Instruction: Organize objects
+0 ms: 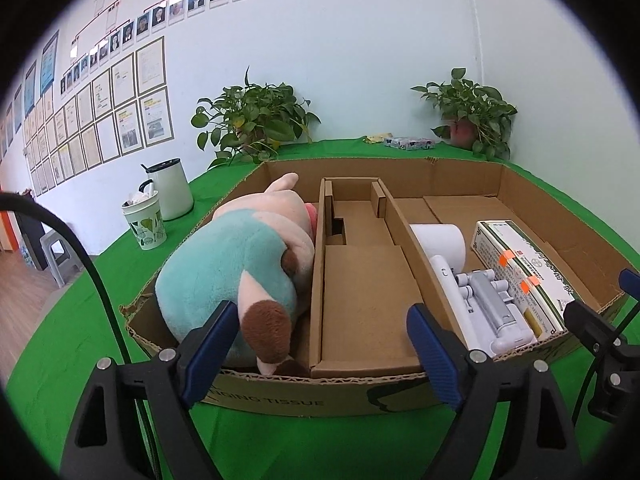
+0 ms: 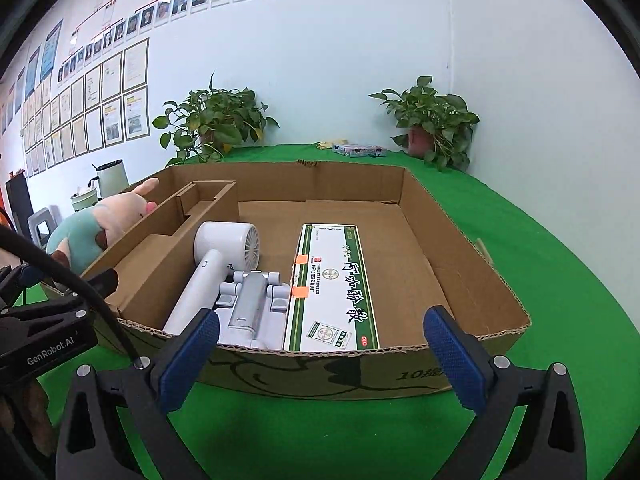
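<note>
In the left wrist view, the left gripper (image 1: 320,344) hangs with fingers spread and empty before the brown corrugated cardboard box (image 1: 280,394); the teal-and-pink plush toy (image 1: 240,264) in its left compartment looks soft and light, best squeezed at the body, its face hidden. In the right wrist view, the right gripper (image 2: 324,352), likewise spread and empty, faces the white hair dryer (image 2: 218,258), grey folding stand (image 2: 250,296) and green-and-white carton (image 2: 334,288): rigid, smooth, near ends cut off by the box wall.

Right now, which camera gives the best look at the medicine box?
The right wrist view: the medicine box lies face up there, with its whole printed top visible. The left wrist view shows it only at the right edge, foreshortened, partly hidden behind the grey stand.
</note>
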